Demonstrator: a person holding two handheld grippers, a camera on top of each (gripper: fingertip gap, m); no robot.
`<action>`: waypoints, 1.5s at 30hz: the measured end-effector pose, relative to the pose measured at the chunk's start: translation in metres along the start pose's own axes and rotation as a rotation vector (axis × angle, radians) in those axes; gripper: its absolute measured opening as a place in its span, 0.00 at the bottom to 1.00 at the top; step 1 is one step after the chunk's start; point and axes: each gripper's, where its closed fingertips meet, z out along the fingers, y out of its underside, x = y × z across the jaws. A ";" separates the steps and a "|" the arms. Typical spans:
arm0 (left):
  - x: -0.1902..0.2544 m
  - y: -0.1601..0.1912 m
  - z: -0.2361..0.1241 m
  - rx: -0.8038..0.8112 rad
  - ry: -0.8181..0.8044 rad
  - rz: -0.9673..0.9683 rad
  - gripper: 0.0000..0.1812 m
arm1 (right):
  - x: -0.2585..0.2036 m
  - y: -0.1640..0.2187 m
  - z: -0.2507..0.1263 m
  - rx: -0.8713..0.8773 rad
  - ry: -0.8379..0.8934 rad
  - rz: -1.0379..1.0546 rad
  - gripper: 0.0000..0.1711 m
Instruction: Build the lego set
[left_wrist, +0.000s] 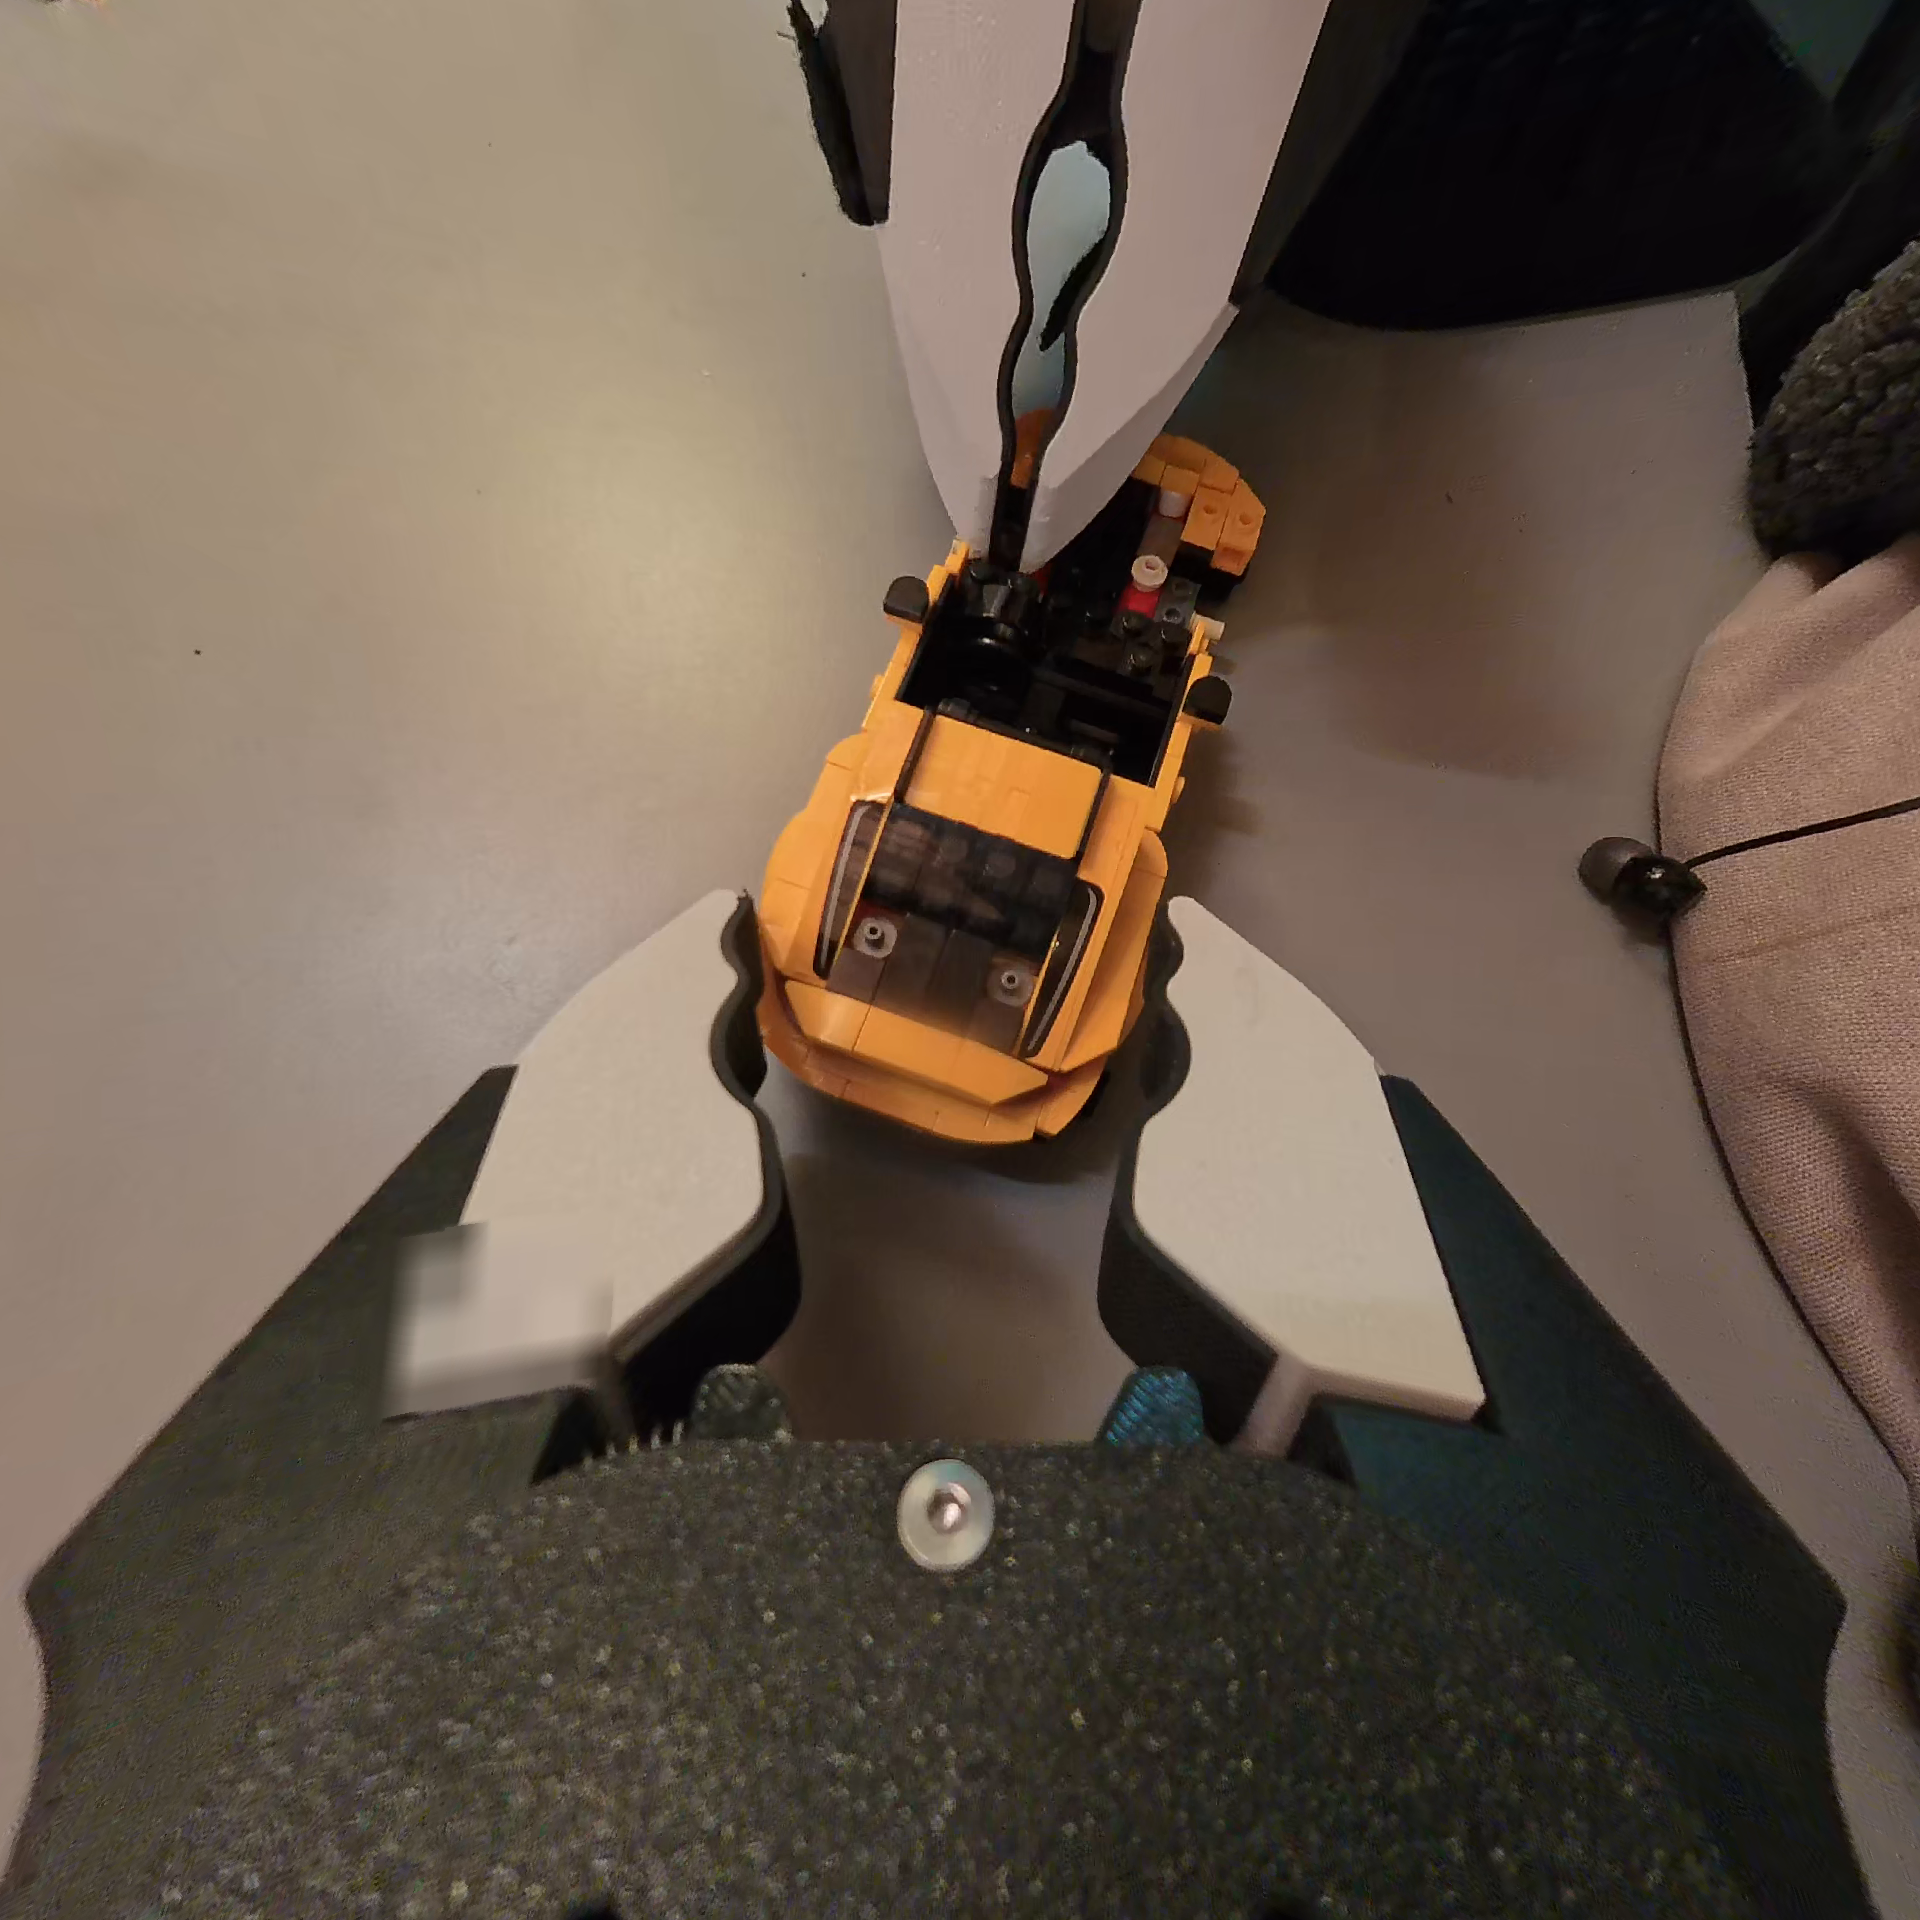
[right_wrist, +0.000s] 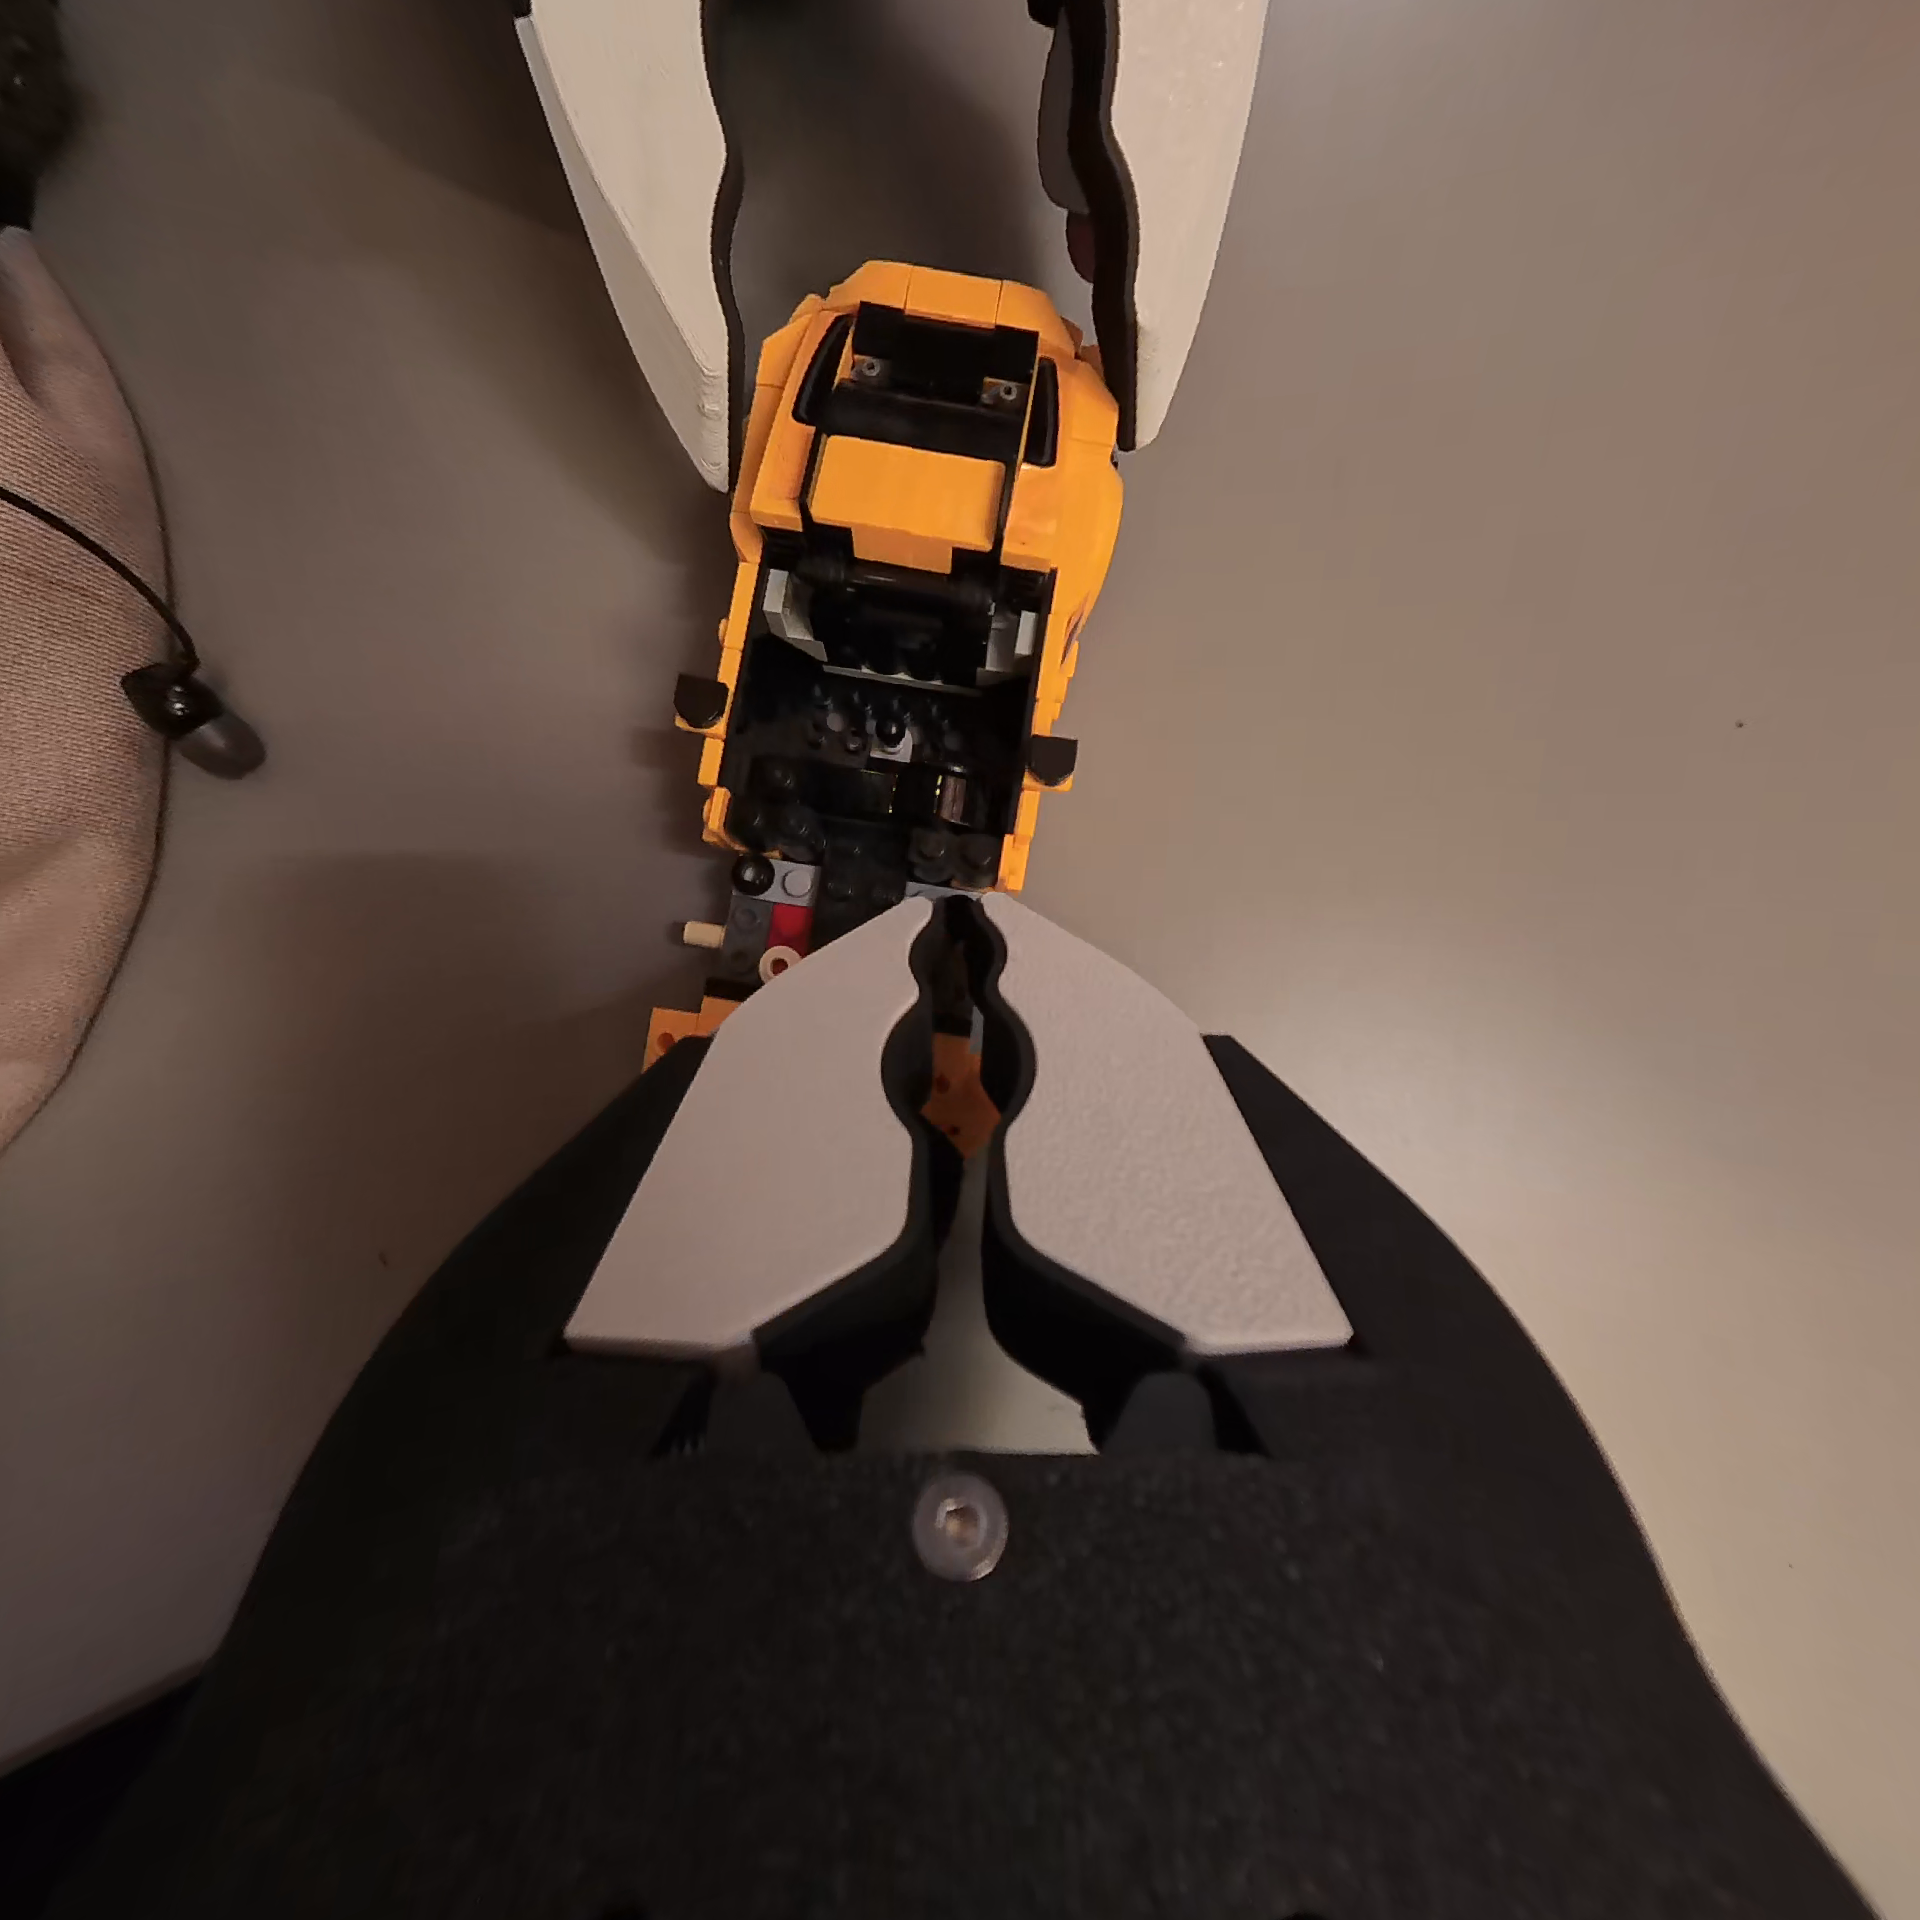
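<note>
Table (left_wrist: 416, 520): a plain grey surface fills both wrist views, lying under the two claws and the model between them
Beige fabric (left_wrist: 1808, 987): a pale cloth mass bulges in from the edge, to the right of the left claw and, in the right wrist view (right_wrist: 62, 623), to the left of the right claw
Lego car (left_wrist: 977, 883): an orange, partly built car with an open black cabin rests on the table, its nose between the fingers of the left claw and its unfinished tail under the right one; the right wrist view (right_wrist: 914, 582) looks along it from tail to nose
Left gripper (left_wrist: 951, 987): spread wide, its white fingers with wavy black pads flank the car's nose on either side; the left pad lies against the bodywork, while contact on the right side cannot be told
Right gripper (right_wrist: 951, 909): nearly closed, its tips meet over the rear of the cabin; in the left wrist view (left_wrist: 1003, 535) it comes down from the far side onto a dark piece there, but whether it grips that piece cannot be told
Black cord (left_wrist: 1766, 847): a thin cord with a dark toggle at its end trails off the beige fabric onto the table, to the right of the left claw
</note>
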 end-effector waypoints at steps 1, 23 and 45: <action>0.000 0.000 0.000 0.000 0.000 0.000 0.39 | 0.000 0.000 0.000 -0.001 0.000 0.001 0.02; 0.000 0.000 0.002 0.008 0.001 -0.016 0.39 | 0.002 0.001 0.004 -0.156 -0.147 0.203 0.01; -0.002 0.001 0.002 0.015 -0.008 -0.006 0.39 | 0.005 0.000 0.005 -0.016 -0.080 0.250 0.03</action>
